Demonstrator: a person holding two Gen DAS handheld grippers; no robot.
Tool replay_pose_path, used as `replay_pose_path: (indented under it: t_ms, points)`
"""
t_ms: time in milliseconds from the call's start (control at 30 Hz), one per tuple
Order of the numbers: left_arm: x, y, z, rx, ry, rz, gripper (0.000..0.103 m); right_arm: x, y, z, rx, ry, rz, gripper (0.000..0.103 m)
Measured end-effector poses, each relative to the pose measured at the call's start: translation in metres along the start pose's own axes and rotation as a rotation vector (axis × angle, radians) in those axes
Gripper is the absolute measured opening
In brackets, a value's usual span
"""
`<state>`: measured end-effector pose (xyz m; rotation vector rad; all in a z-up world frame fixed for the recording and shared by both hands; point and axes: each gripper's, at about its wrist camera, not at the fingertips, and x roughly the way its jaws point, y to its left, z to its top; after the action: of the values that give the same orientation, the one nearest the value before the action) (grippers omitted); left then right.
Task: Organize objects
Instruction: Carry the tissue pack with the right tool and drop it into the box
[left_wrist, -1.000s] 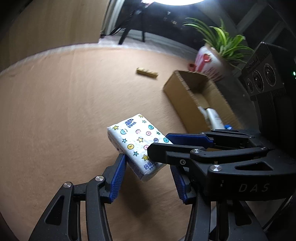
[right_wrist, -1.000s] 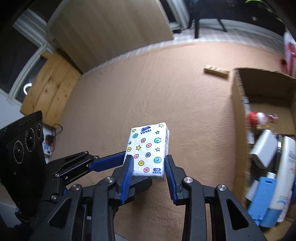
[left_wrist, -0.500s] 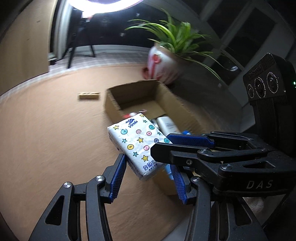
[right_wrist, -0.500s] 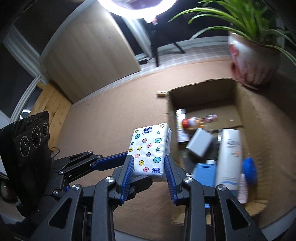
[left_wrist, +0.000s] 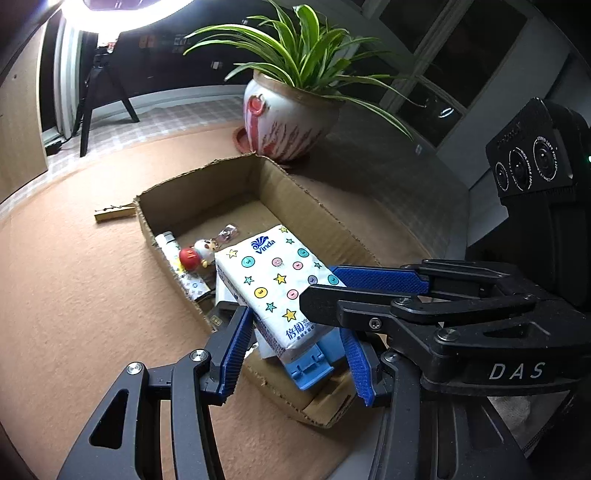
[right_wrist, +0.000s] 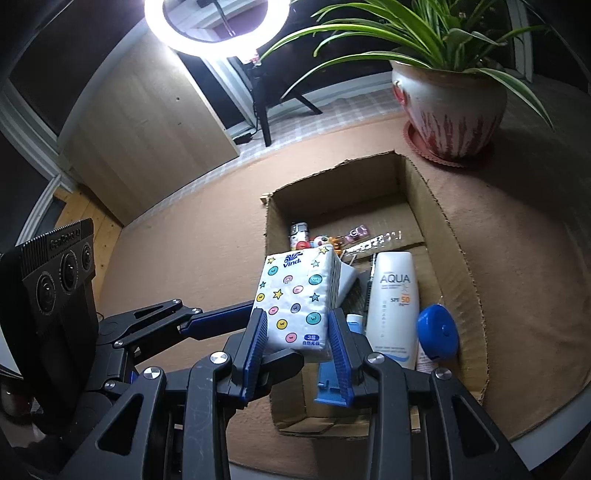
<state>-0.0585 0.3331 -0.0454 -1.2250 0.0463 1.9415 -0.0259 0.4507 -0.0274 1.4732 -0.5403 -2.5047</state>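
Observation:
A white Vinda tissue pack (left_wrist: 275, 284) with coloured dots and stars is held in the air over the near end of an open cardboard box (left_wrist: 317, 218). My right gripper (right_wrist: 297, 339) is shut on the tissue pack (right_wrist: 295, 299) from both sides. My left gripper (left_wrist: 295, 350) has its jaws spread wider than the pack, under its lower end, and looks open. In the right wrist view the box (right_wrist: 458, 258) holds a white AQUA sunscreen tube (right_wrist: 393, 310), a blue round thing (right_wrist: 437, 330), a blue holder (right_wrist: 332, 387) and small toys.
A potted spider plant (left_wrist: 291, 114) stands just beyond the box; it also shows in the right wrist view (right_wrist: 450, 107). A wooden clothespin (left_wrist: 112, 214) lies on the brown table left of the box. A ring light (right_wrist: 216, 26) on a tripod stands behind.
Both grippers have carried the tissue pack from above the bare table to above the cardboard box. The grip on the pack is unchanged.

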Motion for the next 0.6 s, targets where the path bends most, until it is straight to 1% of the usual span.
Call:
replay_pose_path:
  t_ms: [67, 100, 133, 200, 433, 600]
  points:
    - [0.002, 0.0, 0.0, 0.003, 0.002, 0.006, 0.053, -0.001, -0.002, 0.0, 0.005, -0.009, -0.006, 0.032]
    - [0.004, 0.0, 0.001, 0.004, 0.003, 0.022, 0.055, -0.003, -0.003, 0.0, 0.007, -0.02, -0.013, 0.032]
    - [0.006, 0.001, 0.001, 0.004, 0.006, 0.038, 0.061, -0.003, -0.004, 0.0, 0.007, -0.023, -0.024, 0.038]
    - [0.008, 0.004, 0.0, -0.002, 0.008, 0.044, 0.066, -0.004, -0.005, 0.0, 0.006, -0.027, -0.038, 0.046]
    - [0.0, 0.02, -0.003, -0.018, 0.001, 0.06, 0.066, -0.006, -0.009, 0.001, 0.027, -0.029, -0.049, 0.047]
    - [-0.01, 0.042, -0.006, -0.047, -0.007, 0.088, 0.066, -0.007, -0.012, -0.001, 0.056, -0.034, -0.055, 0.047]
